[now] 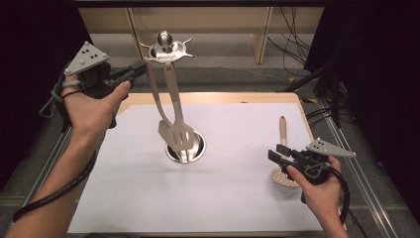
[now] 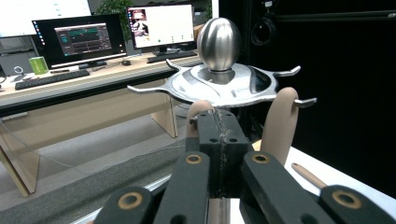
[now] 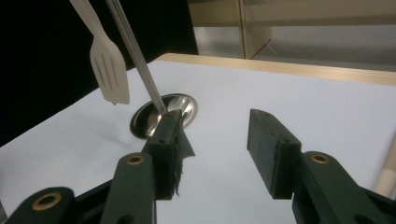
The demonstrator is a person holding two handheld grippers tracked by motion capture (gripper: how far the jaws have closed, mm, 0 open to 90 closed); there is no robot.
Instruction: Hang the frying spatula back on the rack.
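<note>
Steel utensil rack (image 1: 167, 49) stands mid-worktop, two spatulas (image 1: 182, 135) hanging; left gripper (image 1: 140, 68) at its top. Left gripper view: jaws clenched, apparently empty, beside a stiff, light spatula handle (image 2: 280, 122). Right gripper view: right gripper (image 3: 215, 140) released, worktop (image 3: 289, 93) roomy; skimmer (image 1: 283, 173) near right.
</note>
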